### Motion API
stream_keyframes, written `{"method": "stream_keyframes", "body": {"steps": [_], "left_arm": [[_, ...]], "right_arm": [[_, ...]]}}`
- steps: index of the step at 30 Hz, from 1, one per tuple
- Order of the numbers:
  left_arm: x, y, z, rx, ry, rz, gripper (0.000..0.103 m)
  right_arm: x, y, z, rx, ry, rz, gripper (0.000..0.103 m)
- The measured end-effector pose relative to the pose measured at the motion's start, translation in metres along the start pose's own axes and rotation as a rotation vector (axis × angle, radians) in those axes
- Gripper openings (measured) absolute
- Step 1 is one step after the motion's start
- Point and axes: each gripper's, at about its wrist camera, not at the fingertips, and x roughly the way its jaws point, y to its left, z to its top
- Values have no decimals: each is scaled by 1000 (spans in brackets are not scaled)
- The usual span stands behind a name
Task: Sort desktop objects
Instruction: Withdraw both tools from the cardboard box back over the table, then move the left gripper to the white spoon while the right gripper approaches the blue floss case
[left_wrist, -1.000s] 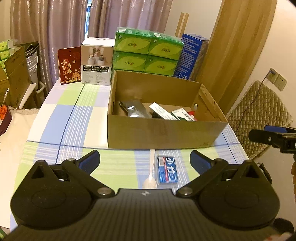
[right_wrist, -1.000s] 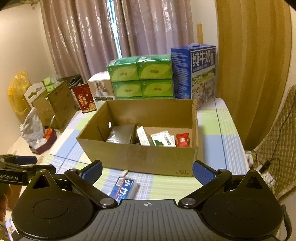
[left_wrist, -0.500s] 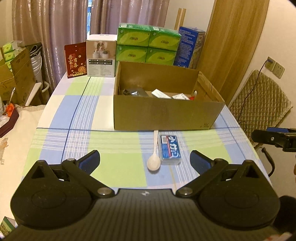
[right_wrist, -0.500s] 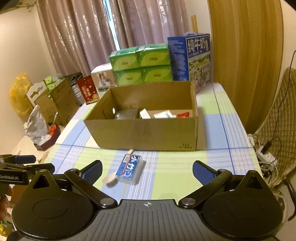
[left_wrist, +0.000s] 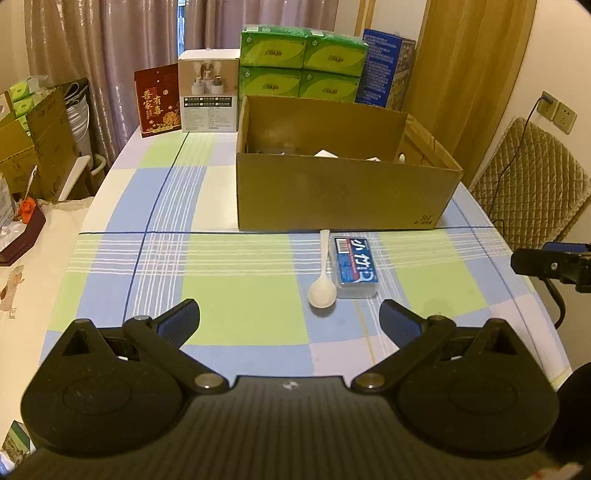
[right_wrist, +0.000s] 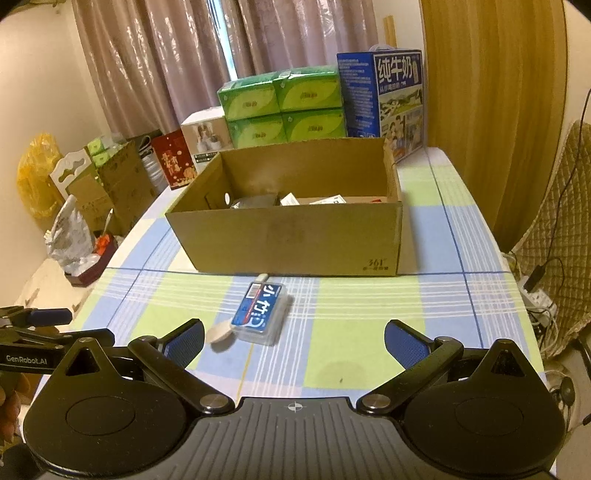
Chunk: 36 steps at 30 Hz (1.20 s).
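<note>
Spoon: a white plastic spoon (left_wrist: 322, 273) lay on the checked worktop (left_wrist: 243, 288), bowl toward the tongs, handle tip reaching the foot of the cardboard box (left_wrist: 343, 192). It looked very light and stiff, smooth enough to skid, and so flat that the thin handle seemed the likelier place to pinch than the bowl.

Packet: a small clear case with a blue label (left_wrist: 354, 266) lay just beside the spoon on its right, touching it or nearly so. I judged it light, hard and a bit slippery; its 2 long sides offered the best hold.

Box: open at the top, with several small items already inside, so I took it for the sorting place.

Left tongs: the left tongs (left_wrist: 289, 315) stood wide open and empty above the near part of the worktop. The spoon's bowl lay ahead, just right of their centre line, and the packet further right, in front of the right finger.

Right tongs: the right tongs (right_wrist: 293, 336) were also spread wide, holding nothing. The packet (right_wrist: 260, 312) lay ahead and left of centre; the spoon's bowl (right_wrist: 221, 333) sat close by the left finger (right_wrist: 183, 338).
</note>
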Motion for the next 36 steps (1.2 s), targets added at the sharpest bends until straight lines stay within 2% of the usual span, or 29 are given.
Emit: {"method": "stream_keyframes", "body": {"steps": [8, 14, 16, 19, 23, 27, 31, 36], "left_arm": [[16, 5, -6, 4, 10, 12, 102], [32, 2, -9, 43, 5, -16, 101], [40, 1, -10, 61, 13, -23, 101], [51, -1, -11, 92, 16, -28, 101], [70, -3, -11, 123, 31, -43, 93], [90, -5, -11, 153, 45, -67, 92], [107, -8, -14, 182, 50, -93, 83], [129, -9, -17, 171, 50, -128, 74]], "right_arm": [[15, 4, -11, -35, -6, 4, 101], [34, 7, -21, -64, 4, 21, 100], [42, 6, -23, -64, 14, 23, 99], [52, 3, -25, -57, 29, 30, 89], [67, 1, -26, -59, 42, 34, 82], [81, 0, -26, -60, 55, 41, 78], [94, 1, -27, -62, 61, 46, 76], [109, 0, -26, -65, 66, 41, 73]]}}
